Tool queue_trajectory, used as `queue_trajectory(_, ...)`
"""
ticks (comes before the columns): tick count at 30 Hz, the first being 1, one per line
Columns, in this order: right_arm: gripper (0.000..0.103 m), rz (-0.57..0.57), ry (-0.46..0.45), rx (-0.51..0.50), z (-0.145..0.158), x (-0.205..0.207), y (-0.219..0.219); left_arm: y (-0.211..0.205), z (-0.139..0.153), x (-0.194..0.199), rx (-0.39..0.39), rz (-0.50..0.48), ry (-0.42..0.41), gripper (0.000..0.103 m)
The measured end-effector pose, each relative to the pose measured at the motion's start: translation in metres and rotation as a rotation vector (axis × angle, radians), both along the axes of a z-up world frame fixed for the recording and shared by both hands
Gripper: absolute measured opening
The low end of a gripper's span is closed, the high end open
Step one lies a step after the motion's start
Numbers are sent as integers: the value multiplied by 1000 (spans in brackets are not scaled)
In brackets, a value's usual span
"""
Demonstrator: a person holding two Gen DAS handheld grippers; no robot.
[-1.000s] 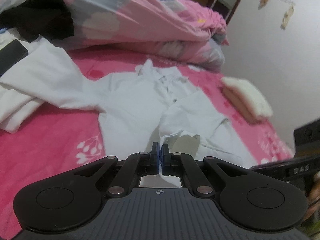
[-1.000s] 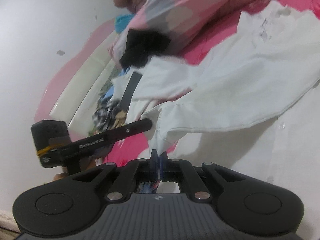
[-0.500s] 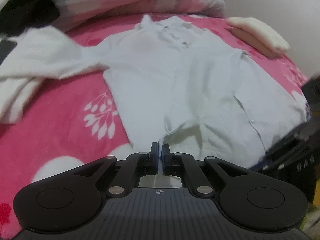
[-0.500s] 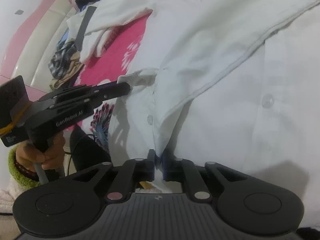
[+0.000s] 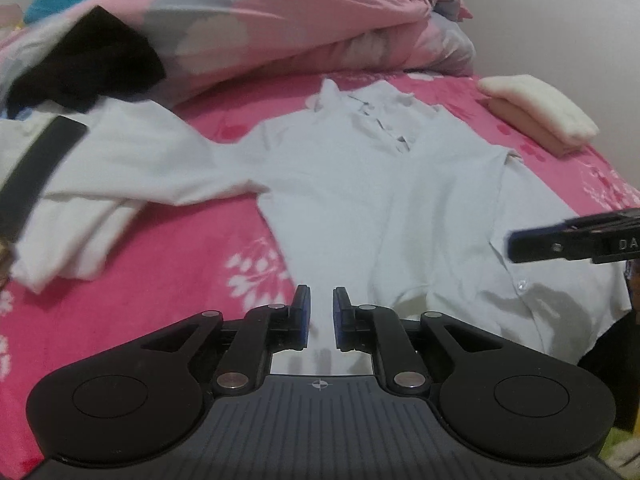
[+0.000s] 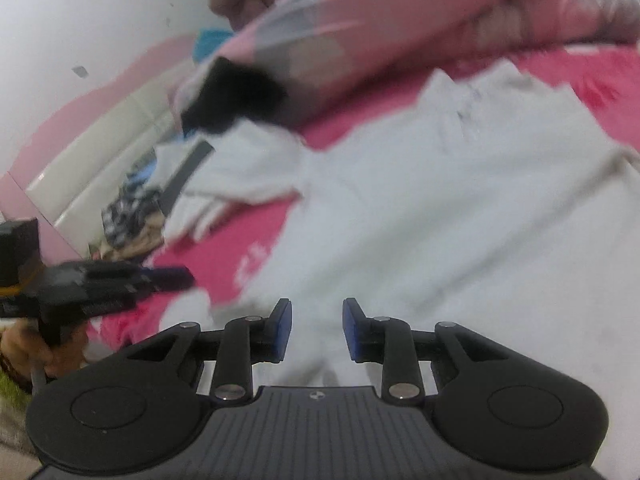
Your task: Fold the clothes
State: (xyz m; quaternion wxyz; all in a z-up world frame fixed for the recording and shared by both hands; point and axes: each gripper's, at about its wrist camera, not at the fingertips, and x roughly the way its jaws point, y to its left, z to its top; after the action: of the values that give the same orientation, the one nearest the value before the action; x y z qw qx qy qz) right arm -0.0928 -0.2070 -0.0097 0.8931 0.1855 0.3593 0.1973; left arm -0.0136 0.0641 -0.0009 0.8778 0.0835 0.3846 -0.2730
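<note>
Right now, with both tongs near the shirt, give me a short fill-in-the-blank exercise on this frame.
1. The white shirt lies spread flat on a ____ bedsheet.
2. Its collar points toward the rumpled pink ____.
3. The left tongs hold ____ between their blue pads.
4. A folded cream towel lies to the ____ of the shirt in the left wrist view.

Missing: pink; quilt; nothing; right

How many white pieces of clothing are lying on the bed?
2. A white shirt is spread flat on the pink sheet, collar toward the pink quilt. A second white garment, with a black band, lies bunched to its left. More may be hidden under the quilt.
</note>
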Motion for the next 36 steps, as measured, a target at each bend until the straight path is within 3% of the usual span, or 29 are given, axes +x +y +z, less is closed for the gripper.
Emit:
queue_trajectory(3,28,48,-55,-30,0,7,17,-3,-3,0,-22,-20,13,14)
queue_trajectory(8,18,36,-84,-87,-7,9,31,-13,-19,18,-20,71,3,15)
queue_trajectory(12,17,-5,-68,-110,-24,8,34,-25,-44,18,9,-19,94,15)
queue_trajectory(16,17,-11,-54,-197,-52,7,43,-35,-48,1,96,-66,14,16)
queue_trajectory(18,17,-11,-66,-234,-60,4,48,-32,-43,-1,97,-51,-5,16)
queue_trajectory(24,17,-40,-123,-245,-49,-5,45,-29,-26,1,43,-39,-85,23)
queue_trajectory(31,18,-63,-126,-265,-58,-7,44,-50,-56,-15,167,-122,-95,24)
queue_trajectory(36,18,-46,-141,-343,-65,-9,55,-40,-39,-15,150,-70,-122,25)
